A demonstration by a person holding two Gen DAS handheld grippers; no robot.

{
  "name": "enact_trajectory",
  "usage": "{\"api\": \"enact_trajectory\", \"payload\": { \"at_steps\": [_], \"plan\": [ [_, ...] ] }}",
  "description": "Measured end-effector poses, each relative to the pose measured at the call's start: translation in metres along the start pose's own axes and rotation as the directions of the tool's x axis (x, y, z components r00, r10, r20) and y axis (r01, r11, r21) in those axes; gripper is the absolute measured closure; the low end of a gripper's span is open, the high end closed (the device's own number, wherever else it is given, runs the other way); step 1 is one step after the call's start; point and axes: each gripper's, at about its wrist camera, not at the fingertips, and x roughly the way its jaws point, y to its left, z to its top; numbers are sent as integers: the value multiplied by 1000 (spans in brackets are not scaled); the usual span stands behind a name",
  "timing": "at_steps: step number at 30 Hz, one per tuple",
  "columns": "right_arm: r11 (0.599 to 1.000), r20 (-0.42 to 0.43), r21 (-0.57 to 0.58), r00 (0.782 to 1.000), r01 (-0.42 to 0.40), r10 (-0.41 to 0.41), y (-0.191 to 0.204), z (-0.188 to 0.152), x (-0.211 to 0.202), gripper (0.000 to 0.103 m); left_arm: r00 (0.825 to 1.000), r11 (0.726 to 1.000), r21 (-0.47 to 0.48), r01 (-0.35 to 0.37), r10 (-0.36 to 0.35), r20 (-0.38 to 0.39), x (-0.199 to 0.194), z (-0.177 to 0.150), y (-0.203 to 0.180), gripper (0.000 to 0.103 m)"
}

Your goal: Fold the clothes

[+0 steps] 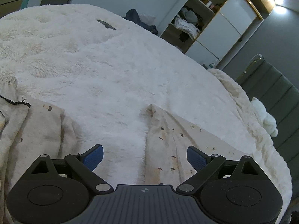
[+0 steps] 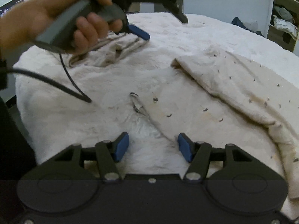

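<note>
Blue pads [image 2: 121,146] of the right gripper [image 2: 152,146] stand spread, empty, over a fluffy white blanket [image 2: 56,100] and the edge of a cream spotted garment [image 2: 233,85] lying flat with one leg angled right. Left gripper [image 1: 144,157], likewise spread and holding nothing, hovers above the gap between the garment's two legs. Farther off, a hand [image 2: 56,16] grips the left gripper's handle; shelves [image 1: 188,24] stand beyond the bed.

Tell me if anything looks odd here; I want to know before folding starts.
The cream garment lies rumpled on the fluffy blanket, one part folded over, with brownish stains around its small dark marks. A dark cable trails across the blanket. Both the left gripper and right gripper are open, holding nothing.
</note>
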Motion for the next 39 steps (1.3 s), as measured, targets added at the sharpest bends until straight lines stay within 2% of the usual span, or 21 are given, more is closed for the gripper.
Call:
{"api": "enact_trajectory", "payload": {
  "at_steps": [4, 8, 11, 13, 16, 21, 23, 25, 26, 27, 31, 33, 36, 39],
  "plan": [
    [998, 60, -59, 998, 25, -21, 6, 12, -11, 41, 1000, 1000, 5, 1, -1, -2, 0, -1, -2, 8],
    [979, 49, -204, 999, 26, -17, 26, 25, 3, 43, 1000, 1000, 12, -15, 15, 1, 0, -1, -4, 8],
    [944, 24, -326, 999, 51, -46, 46, 23, 18, 56, 1000, 1000, 11, -7, 7, 6, -1, -1, -3, 7],
    [914, 9, -400, 998, 62, -64, 60, 22, 26, 81, 1000, 1000, 11, -9, 9, 5, -2, 0, -2, 7],
    [900, 1, -433, 999, 42, -46, 72, 19, 28, 103, 1000, 1000, 8, -18, 18, 5, -1, 0, -1, 6],
    [913, -50, -406, 999, -36, 18, 79, 19, 22, 103, 1000, 1000, 15, -10, 10, 14, -2, 2, -3, 6],
    [918, -42, -395, 999, -37, 22, 78, 21, 16, 95, 1000, 1000, 13, -9, 9, 17, -3, 3, -3, 6],
    [917, 22, -399, 1000, 9, 0, 77, 24, 6, 52, 1000, 1000, 11, -9, 9, 20, -3, 4, -2, 6],
    [912, 82, -406, 996, 57, -25, 75, 26, 0, 47, 1000, 1000, 11, -9, 9, 20, -3, 4, -2, 6],
    [913, 112, -400, 993, 82, -40, 70, 28, -2, 46, 1000, 1000, 10, -9, 9, 18, -2, 4, -2, 6],
    [938, 140, -325, 987, 120, -78, 48, 39, 2, 46, 1000, 1000, 12, -10, 10, 10, 1, 4, -4, 6],
    [961, 124, -218, 982, 167, -143, 22, 49, 11, 46, 1000, 1000, 15, -8, 8, 7, 3, 5, -4, 6],
    [970, 95, -153, 980, 191, -178, 0, 57, 20, 46, 1000, 1000, 21, -4, 4, 3, 6, 6, -5, 6],
    [967, 95, -173, 981, 185, -170, 7, 53, 17, 44, 1000, 1000, -5, 15, -15, -12, 13, 9, 1, 6]
  ]
}}
